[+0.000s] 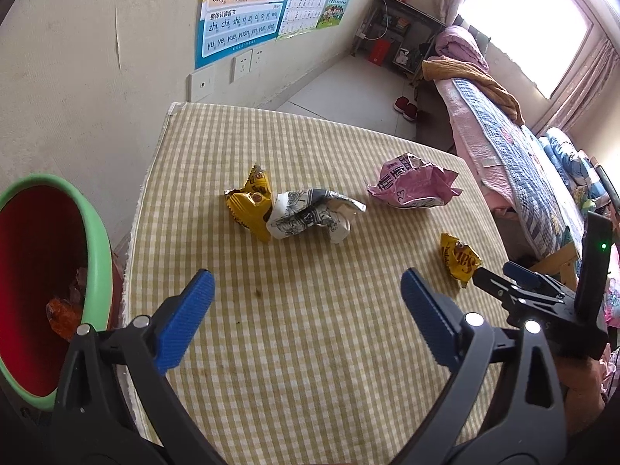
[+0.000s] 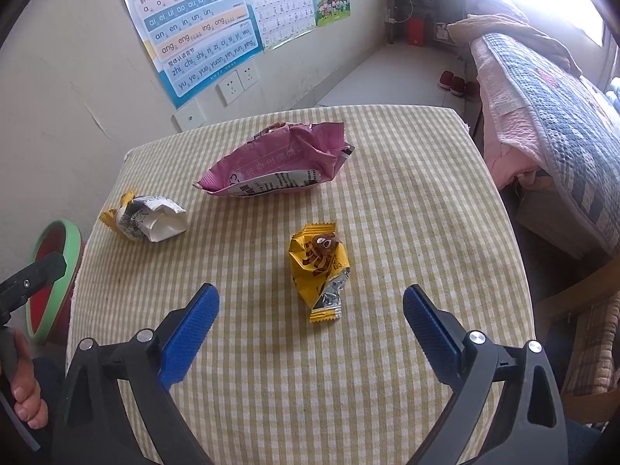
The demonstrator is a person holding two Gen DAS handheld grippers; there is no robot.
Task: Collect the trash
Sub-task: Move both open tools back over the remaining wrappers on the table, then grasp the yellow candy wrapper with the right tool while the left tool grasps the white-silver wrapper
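Daylight from the window [image 1: 527,19] at upper right, blown out to white glare in both views. Checked tablecloth [image 1: 310,310] evenly lit, shadows soft and faint. Strong fisheye bending and dark vignette at corners; centre sharp, edges slightly soft.

The left gripper [image 1: 306,290] hangs over the checked table [image 1: 294,348] with its blue pads spread wide and nothing between them. Beyond it a yellow wrapper [image 1: 250,203] touches a crumpled black-and-white wrapper [image 1: 314,217], a pink snack bag [image 1: 410,182] lies farther right, and a second yellow wrapper [image 1: 459,257] sits near the right edge, just beside the tip of the right gripper [image 1: 500,285]. A green-rimmed red bin [image 1: 95,232] with orange scraps inside stands beside the table's left edge.
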